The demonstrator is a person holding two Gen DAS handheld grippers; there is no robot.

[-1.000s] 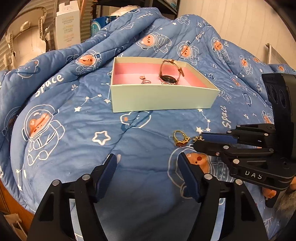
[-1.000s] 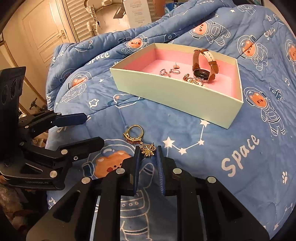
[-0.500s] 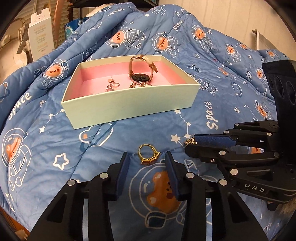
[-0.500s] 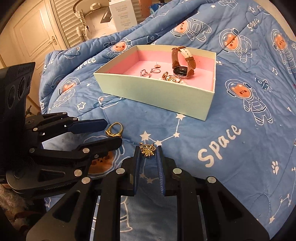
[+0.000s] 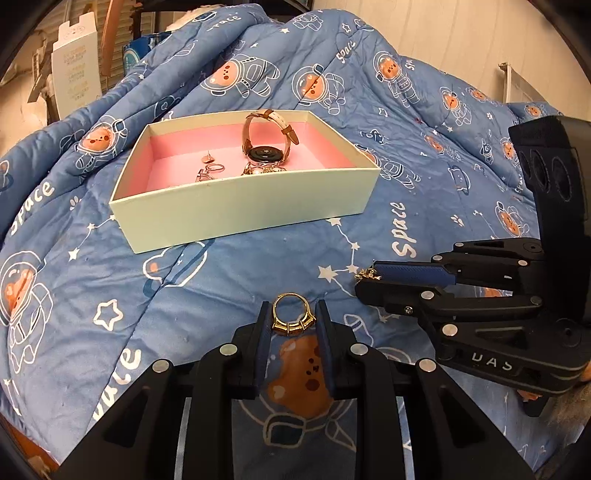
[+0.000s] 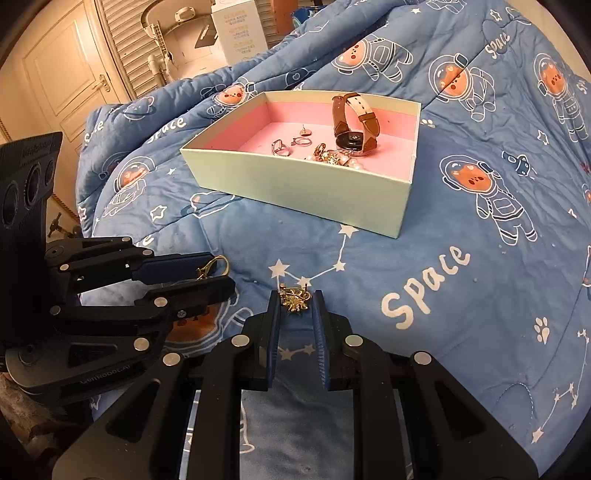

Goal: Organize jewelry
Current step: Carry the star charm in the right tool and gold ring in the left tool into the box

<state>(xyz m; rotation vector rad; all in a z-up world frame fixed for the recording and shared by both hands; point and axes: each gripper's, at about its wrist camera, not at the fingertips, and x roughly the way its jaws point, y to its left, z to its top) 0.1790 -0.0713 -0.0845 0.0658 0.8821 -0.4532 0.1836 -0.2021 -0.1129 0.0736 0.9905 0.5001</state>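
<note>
My left gripper (image 5: 291, 319) is shut on a gold ring (image 5: 292, 318), held just above the blue quilt; the ring also shows between the left gripper's fingers in the right wrist view (image 6: 213, 266). My right gripper (image 6: 294, 301) is shut on a small gold star-shaped earring (image 6: 294, 298), also visible at its fingertips in the left wrist view (image 5: 366, 274). A pale green box with a pink lining (image 5: 243, 214) (image 6: 295, 184) sits beyond both grippers. It holds a brown-strap watch (image 5: 266, 142) (image 6: 352, 127), small rings and earrings (image 6: 291, 144).
The blue astronaut-print quilt (image 5: 221, 277) is rumpled and rises behind the box. A white carton (image 5: 75, 74) (image 6: 238, 33) and a louvred door (image 6: 122, 44) stand past the bed at the back left. The two grippers sit close side by side.
My left gripper moved to the gold ring, closed on it and now holds it. Both grippers have shifted closer to the box; the right one kept hold of the earring.
</note>
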